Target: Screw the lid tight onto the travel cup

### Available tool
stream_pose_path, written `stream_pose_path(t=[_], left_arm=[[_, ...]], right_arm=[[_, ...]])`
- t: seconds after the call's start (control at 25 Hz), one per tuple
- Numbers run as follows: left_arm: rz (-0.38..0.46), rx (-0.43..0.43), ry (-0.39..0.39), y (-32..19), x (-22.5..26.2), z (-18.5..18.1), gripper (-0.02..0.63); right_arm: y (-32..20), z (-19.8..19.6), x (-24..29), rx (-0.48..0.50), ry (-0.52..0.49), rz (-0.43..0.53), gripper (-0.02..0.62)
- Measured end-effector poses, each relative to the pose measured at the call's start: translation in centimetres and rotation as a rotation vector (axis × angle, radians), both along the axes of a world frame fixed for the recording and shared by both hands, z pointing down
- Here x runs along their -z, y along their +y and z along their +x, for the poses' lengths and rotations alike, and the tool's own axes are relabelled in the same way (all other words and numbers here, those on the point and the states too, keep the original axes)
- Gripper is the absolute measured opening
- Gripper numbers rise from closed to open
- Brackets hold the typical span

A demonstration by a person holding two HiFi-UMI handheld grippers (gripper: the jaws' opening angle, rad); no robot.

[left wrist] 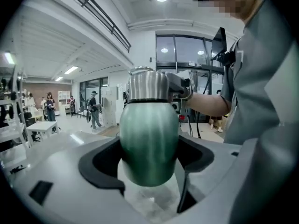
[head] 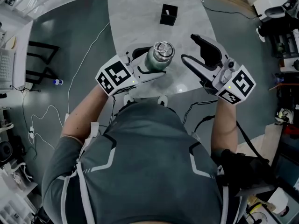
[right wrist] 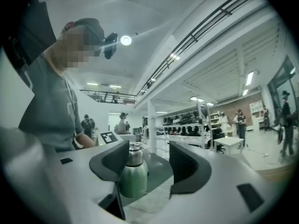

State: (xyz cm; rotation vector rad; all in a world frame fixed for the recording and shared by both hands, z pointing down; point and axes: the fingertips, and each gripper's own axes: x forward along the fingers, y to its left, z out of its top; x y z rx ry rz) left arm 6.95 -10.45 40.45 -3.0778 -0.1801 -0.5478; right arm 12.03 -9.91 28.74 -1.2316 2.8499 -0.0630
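Note:
A green travel cup (head: 155,62) with a steel lid (head: 163,49) stands on the pale marble table (head: 135,13), close to its near edge. My left gripper (head: 150,65) is shut on the cup's green body, one black pad on each side; in the left gripper view the cup (left wrist: 149,143) fills the gap between the pads and the lid (left wrist: 147,85) rises above them. My right gripper (head: 189,48) stands open to the right of the cup, apart from it, with nothing between its jaws. In the right gripper view the cup (right wrist: 133,181) shows ahead, partly behind the left pad.
A small black open box (head: 168,14) sits farther back on the table. The table's rounded near edge runs just in front of my body. Cables and a small bottle (head: 57,82) lie on the grey floor to the left. Benches with equipment stand at the far right.

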Motion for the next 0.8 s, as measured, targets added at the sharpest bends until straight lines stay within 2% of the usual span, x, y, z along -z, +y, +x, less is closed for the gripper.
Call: stream_pose_path(t=[0.12, 0.24, 0.32, 0.4, 0.52, 0.8], left_arm=[[-0.028, 0.067, 0.028, -1.5, -1.8, 0.6, 0.373], [-0.061, 0.168, 0.018, -3.4, -4.1, 1.0, 0.373], [-0.086, 0.209, 0.013, -4.2, -5.7, 1.2, 0.373], [-0.111, 0.237, 0.013, -4.6, -7.1, 1.4, 0.373], [-0.13, 0.275, 0.003, -5.3, -9.1, 1.7, 0.373], [-0.095, 0.325, -0.015, -5.7, -12.7, 4.4, 0.373]], right_arm=[[-0.7, 2.6, -2.3, -0.126, 0.017, -0.036, 0.284], [-1.3, 4.8, -5.2, -0.227, 0.023, -0.091, 0.274], [-1.4, 6.2, -7.2, -0.301, 0.015, -0.124, 0.228], [-1.2, 7.3, -9.1, -0.356, 0.002, -0.16, 0.149], [-1.0, 8.5, -11.0, -0.397, -0.012, -0.195, 0.139], [-0.4, 11.9, -14.4, -0.479, 0.006, -0.244, 0.072]])
